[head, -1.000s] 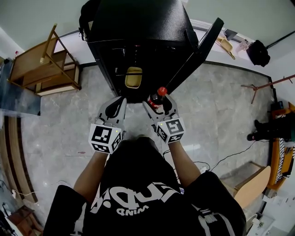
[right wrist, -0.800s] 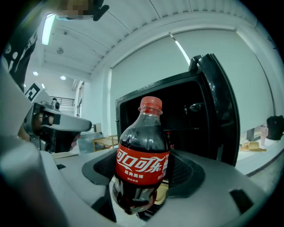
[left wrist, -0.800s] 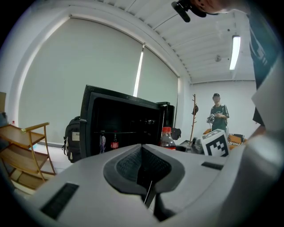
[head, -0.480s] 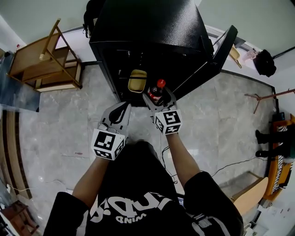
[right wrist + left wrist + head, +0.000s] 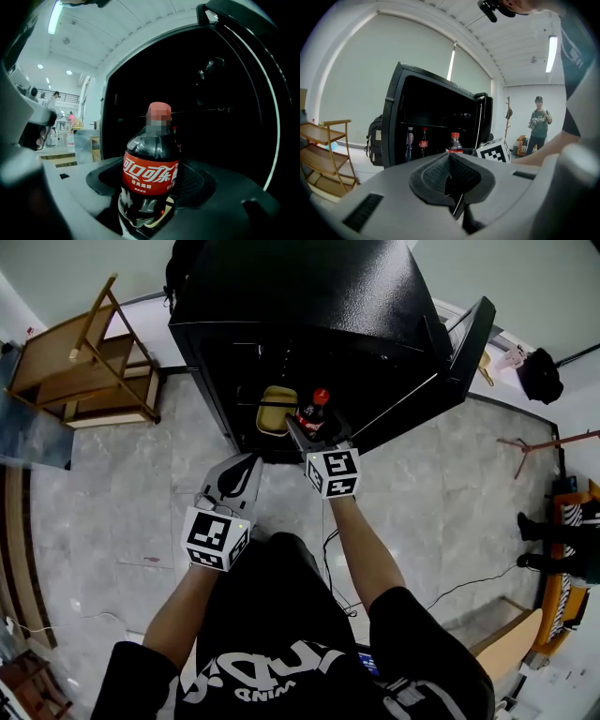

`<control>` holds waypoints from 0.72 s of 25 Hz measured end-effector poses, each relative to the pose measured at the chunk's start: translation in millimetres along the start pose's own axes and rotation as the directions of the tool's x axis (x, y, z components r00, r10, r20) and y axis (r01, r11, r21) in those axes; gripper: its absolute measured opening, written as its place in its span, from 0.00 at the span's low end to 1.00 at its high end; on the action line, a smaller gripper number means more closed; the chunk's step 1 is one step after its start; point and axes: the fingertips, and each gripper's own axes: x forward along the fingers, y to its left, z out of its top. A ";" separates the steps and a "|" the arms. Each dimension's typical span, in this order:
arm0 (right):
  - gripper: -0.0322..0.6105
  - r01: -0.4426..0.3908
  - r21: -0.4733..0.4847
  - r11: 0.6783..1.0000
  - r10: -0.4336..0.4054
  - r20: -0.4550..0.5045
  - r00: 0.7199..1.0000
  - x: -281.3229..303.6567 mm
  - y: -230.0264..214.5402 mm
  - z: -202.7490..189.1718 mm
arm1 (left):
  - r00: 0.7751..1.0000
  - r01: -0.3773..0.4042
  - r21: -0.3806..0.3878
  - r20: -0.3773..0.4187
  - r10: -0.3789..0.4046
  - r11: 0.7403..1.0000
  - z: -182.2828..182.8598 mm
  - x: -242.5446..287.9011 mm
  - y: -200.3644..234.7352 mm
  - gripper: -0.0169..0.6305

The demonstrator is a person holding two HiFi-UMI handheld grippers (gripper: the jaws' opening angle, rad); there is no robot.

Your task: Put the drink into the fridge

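Observation:
A small cola bottle (image 5: pixel 312 414) with a red cap and red label (image 5: pixel 151 176) stands upright between the jaws of my right gripper (image 5: pixel 315 430), which is shut on it. The bottle is at the open mouth of the black fridge (image 5: pixel 309 306), whose door (image 5: pixel 450 357) swings out to the right. My left gripper (image 5: pixel 237 472) hangs lower and to the left of the opening, shut with nothing in it (image 5: pixel 452 185). In the left gripper view two bottles (image 5: pixel 417 143) stand inside the fridge, with the held bottle (image 5: pixel 455 143) in front.
A yellow container (image 5: pixel 275 409) sits inside the fridge just left of the bottle. A wooden rack (image 5: pixel 89 367) stands to the fridge's left, with a dark backpack (image 5: pixel 375 140) beside it. A person (image 5: pixel 537 123) stands far off. The floor is grey marble (image 5: pixel 103 512).
My right gripper has carried the cola bottle forward and up to the fridge opening. The left gripper has stayed low and fallen behind it.

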 end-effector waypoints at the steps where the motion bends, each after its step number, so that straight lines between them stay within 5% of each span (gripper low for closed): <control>1: 0.58 0.003 -0.003 1.000 -0.003 0.001 1.000 3.9 -1.9 -2.3 | 1.000 0.000 -0.004 -0.003 0.000 1.000 -3.5 1.9 1.9 0.04; 18: 0.58 0.082 -0.011 0.997 -0.082 0.009 0.997 70.0 -55.6 -44.3 | 0.999 0.008 -0.048 -0.047 -0.010 0.999 -43.6 29.0 10.9 0.04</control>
